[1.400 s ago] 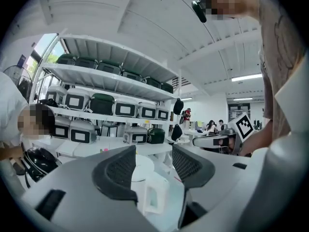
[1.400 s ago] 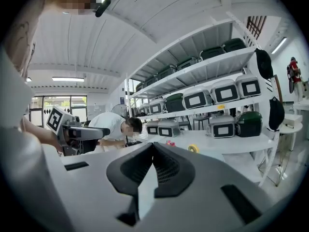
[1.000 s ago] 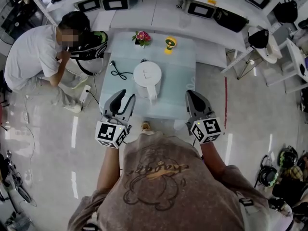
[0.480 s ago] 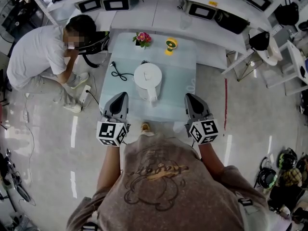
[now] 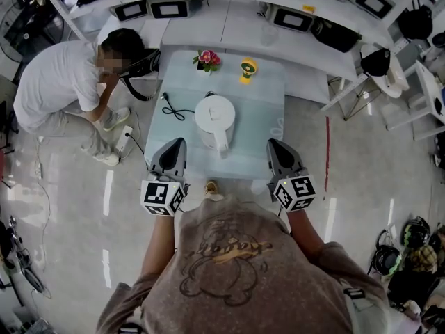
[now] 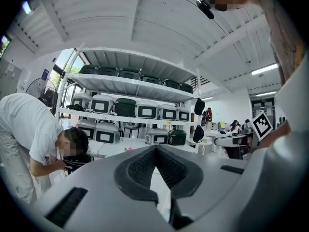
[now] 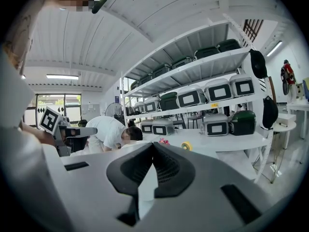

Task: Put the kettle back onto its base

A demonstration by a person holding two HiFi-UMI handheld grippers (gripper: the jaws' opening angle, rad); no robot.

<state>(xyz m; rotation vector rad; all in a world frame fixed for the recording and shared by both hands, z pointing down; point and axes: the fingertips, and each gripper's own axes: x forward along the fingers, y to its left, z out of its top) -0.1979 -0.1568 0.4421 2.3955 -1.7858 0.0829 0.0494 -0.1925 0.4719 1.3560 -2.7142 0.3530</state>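
A white kettle [image 5: 214, 120] stands upright in the middle of the pale blue table [image 5: 264, 131], its handle toward me. Whether a base is under it is hidden; a black cord [image 5: 174, 108] lies just to its left. My left gripper [image 5: 179, 142] hovers at the table's near edge, left of the kettle and apart from it, jaws shut with nothing in them. In the left gripper view its pads [image 6: 155, 148] meet at the tip. My right gripper [image 5: 273, 142] is at the near edge right of the kettle, also shut and empty, its tips [image 7: 153, 144] touching.
A small flower pot [image 5: 206, 59] and a yellow object [image 5: 247, 67] stand at the table's far edge. A person [image 5: 55, 89] crouches on the floor left of the table. White shelving with cases [image 5: 292, 16] curves behind it.
The left gripper's jaws, spread apart a second ago, have closed on nothing. The crouching person has shifted a little. The right gripper has stayed put.
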